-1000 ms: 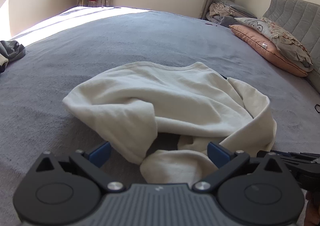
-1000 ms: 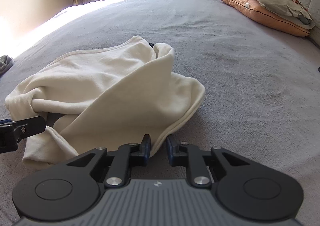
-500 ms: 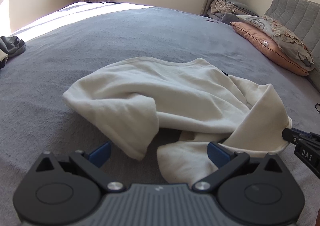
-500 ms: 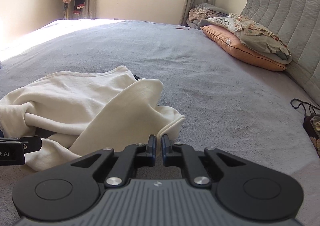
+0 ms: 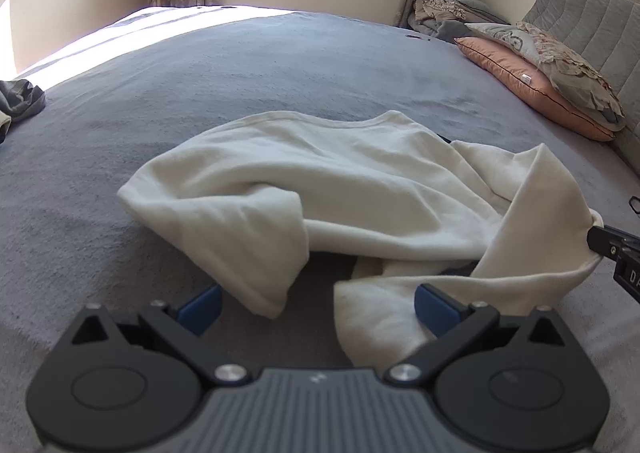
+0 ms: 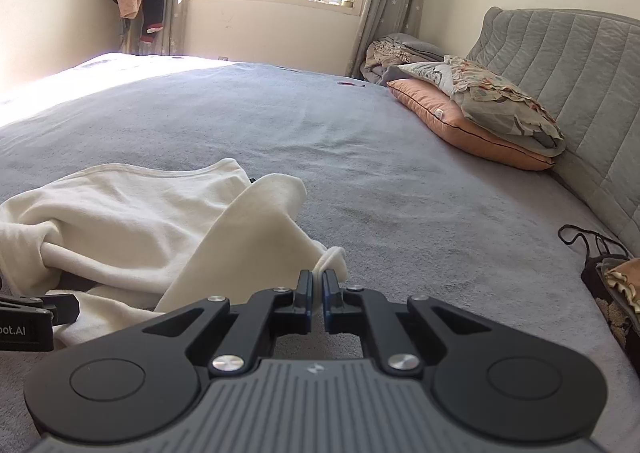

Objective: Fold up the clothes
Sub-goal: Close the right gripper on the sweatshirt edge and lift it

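Two grippers are ours: the right gripper [image 6: 316,285] already pinches the near right edge of the cream garment [image 5: 320,181] crumpled on the grey bed [image 5: 280,65], so next our spread left gripper [image 5: 316,309] should, we judge, nip a near fold.

A cream top [image 5: 320,181] lies crumpled on the grey bed [image 5: 280,65], its hem curving along the far side. One near corner folds under; the right edge rises off the bed, apparently a sleeve.
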